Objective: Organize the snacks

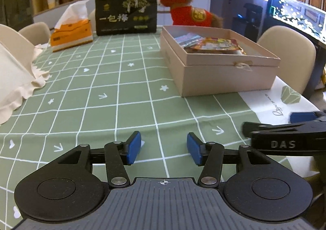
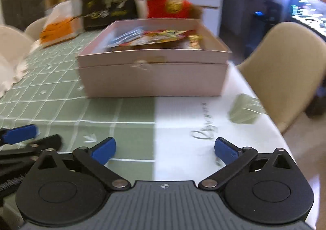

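Note:
A beige cardboard box (image 1: 228,76) stands open on the green checked tablecloth (image 1: 114,91). Several snack packets (image 1: 218,44) lie inside it; they also show in the blurred right wrist view (image 2: 161,38), inside the same box (image 2: 152,79). My left gripper (image 1: 164,148) is open and empty, low over the cloth near the table's front edge, left of the box. My right gripper (image 2: 165,149) is open wider and empty, in front of the box. Its arm shows at the right edge of the left wrist view (image 1: 285,138). The left gripper's fingertip (image 2: 20,133) shows at the left edge of the right wrist view.
A black snack bag (image 1: 126,13), an orange tissue box (image 1: 71,35) and a red plush toy (image 1: 189,9) stand at the table's far end. A cream cloth-covered object (image 1: 14,71) sits at the left. Beige chairs (image 2: 285,66) surround the table. A shelf is behind.

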{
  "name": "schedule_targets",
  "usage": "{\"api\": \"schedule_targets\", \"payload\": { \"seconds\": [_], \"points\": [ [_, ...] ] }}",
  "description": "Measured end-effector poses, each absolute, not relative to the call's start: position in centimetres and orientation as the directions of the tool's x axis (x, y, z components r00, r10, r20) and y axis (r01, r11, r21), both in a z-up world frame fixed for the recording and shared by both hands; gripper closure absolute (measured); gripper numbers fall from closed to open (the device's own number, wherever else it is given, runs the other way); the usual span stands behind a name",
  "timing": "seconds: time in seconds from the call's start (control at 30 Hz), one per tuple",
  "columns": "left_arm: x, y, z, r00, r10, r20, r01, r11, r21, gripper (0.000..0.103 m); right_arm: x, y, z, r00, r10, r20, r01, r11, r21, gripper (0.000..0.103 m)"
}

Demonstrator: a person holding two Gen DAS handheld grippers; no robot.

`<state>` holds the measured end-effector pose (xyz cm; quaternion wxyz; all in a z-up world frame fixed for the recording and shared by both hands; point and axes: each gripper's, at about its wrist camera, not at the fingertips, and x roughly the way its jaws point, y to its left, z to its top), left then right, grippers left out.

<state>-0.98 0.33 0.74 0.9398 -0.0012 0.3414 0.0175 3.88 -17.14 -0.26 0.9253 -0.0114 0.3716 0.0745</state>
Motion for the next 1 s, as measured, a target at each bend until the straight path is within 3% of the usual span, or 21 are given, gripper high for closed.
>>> {"api": "schedule_targets", "payload": {
  "seconds": [0.4, 1.0],
  "points": [
    [-0.50, 0.34, 0.37, 0.790, 0.058, -0.610, -0.055, 0.998, 0.024, 0.045, 3.19, -16.68, -0.73, 0.762, 0.132, -0.634, -0.160, 0.987, 0.013, 0.000],
    [-0.55, 0.37, 0.27, 0.795, 0.053, -0.604, -0.055, 0.998, 0.015, 0.046, 3.21, -16.77, -0.70, 0.757, 0.148, -0.637, -0.168, 0.985, 0.029, 0.000]
  ]
}}
